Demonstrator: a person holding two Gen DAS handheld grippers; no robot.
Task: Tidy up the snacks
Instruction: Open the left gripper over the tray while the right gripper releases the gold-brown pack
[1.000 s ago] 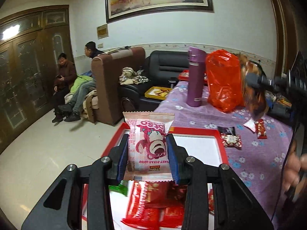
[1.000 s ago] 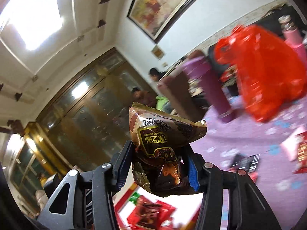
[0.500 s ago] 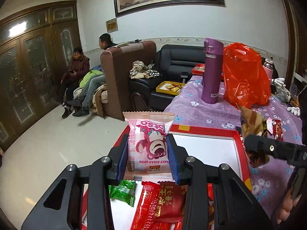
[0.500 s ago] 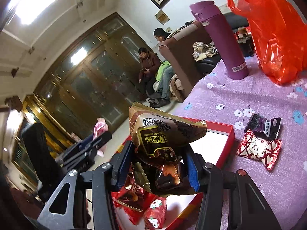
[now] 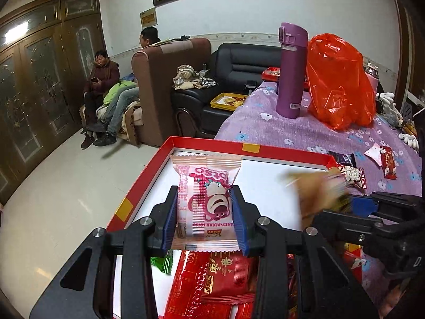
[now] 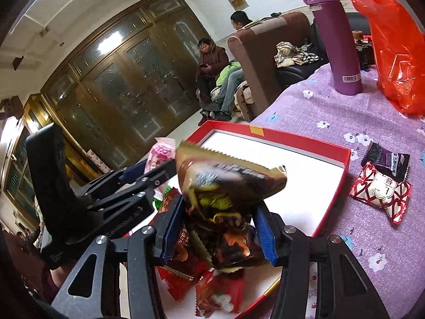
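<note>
Pink snack packet (image 5: 204,202) in left claw (image 5: 204,222) reads "Lotso", "Disney-Pixar".

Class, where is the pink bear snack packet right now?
The pink bear packet is clamped in the left gripper, above the red tray.

Bright ceiling light, fisheye-warped edges

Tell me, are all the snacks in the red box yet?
Not yet. Several red packets and a green candy already lie in the red box. The left gripper holds a pink bear snack over it; the right gripper holds a brown packet. Still on the purple cloth: a black packet, a heart-patterned packet and a small red packet.
</note>
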